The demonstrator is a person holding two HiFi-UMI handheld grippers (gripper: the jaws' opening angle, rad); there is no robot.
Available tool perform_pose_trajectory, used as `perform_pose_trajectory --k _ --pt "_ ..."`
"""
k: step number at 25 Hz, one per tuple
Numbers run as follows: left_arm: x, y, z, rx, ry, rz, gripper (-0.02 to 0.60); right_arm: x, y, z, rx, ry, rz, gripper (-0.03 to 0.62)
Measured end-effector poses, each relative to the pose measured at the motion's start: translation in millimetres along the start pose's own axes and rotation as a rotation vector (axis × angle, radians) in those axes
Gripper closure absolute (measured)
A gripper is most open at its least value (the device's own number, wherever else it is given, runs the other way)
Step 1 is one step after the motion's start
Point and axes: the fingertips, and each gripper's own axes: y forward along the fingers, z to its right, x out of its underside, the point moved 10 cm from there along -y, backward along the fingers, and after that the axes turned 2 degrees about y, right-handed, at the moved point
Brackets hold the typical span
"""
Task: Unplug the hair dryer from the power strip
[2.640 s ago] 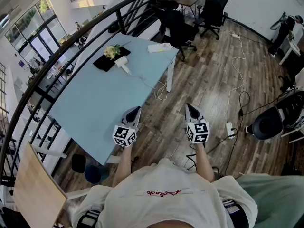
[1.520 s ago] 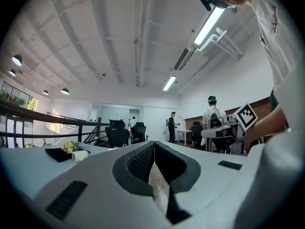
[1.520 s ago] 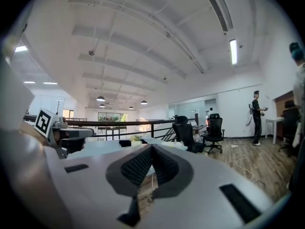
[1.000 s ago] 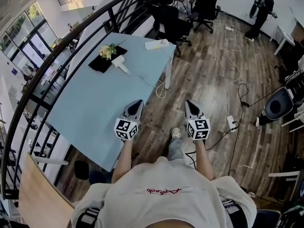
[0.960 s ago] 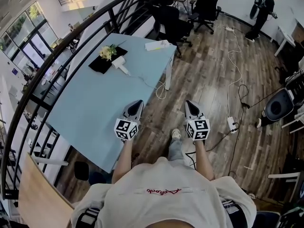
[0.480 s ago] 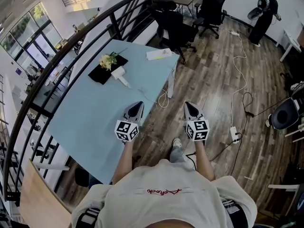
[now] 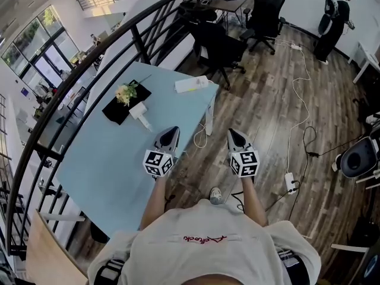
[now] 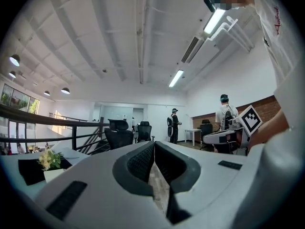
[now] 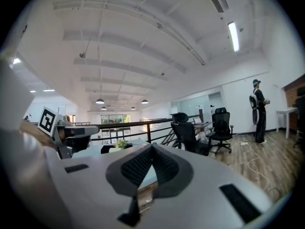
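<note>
Both pairs of jaws are pressed together and empty: left gripper [image 7: 170,132] above the desk's [image 7: 101,165] right edge, right gripper [image 7: 233,134] above the floor. The hair dryer [image 7: 139,112] lies near the desk's far left corner.

Tabletop [image 7: 113,159] mostly bare on its near half, giving an open run from the left claw [image 7: 172,132] at its right edge toward the far end. Far end is crowded: black mat [image 7: 111,113] with flowers, hair dryer [image 7: 140,113] just beside it, white power strip [image 7: 191,84] near the far right corner. Cord [image 7: 200,138] loops off the right edge by the table leg. Black railing [image 7: 89,55] closes off the left side. Right claw [image 7: 232,133] is over open wood floor [image 7: 261,117]. A white cable [image 7: 301,94] and a floor strip [image 7: 290,181] lie further right. Office chair [image 7: 217,43] stands beyond the tabletop.
</note>
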Motion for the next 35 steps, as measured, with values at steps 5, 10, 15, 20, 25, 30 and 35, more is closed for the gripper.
perform_pose_trajectory --k 5,10,15,20,25,30,35 --pt "-1.8 63.1 -4.5 -0.01 0.013 0.004 0.571 -5.8 38.4 46.4 -0.037 0.008 0.004 0.576" --pt "7.1 98.5 -3.9 -0.024 0.01 -0.017 0.571 -6.0 65.7 78.3 -0.076 0.014 -0.002 0.576" --pt "13.0 114.6 -3.0 -0.039 -0.004 -0.039 0.571 -3.3 79.4 95.4 -0.098 0.044 -0.01 0.576" --pt "15.6 122.0 -2.7 -0.049 -0.004 -0.049 0.571 4.7 83.1 101.3 -0.107 0.057 -0.025 0.576" --pt "19.4 125.2 -1.1 -0.043 -0.007 -0.055 0.571 10.6 82.0 101.6 -0.11 0.059 -0.038 0.576" --pt "21.6 129.0 0.0 -0.041 -0.011 -0.055 0.571 10.6 81.1 106.8 -0.101 0.059 -0.041 0.576" --pt "21.8 132.5 -3.5 -0.038 -0.006 -0.051 0.571 11.2 85.0 107.4 -0.098 0.058 -0.042 0.576"
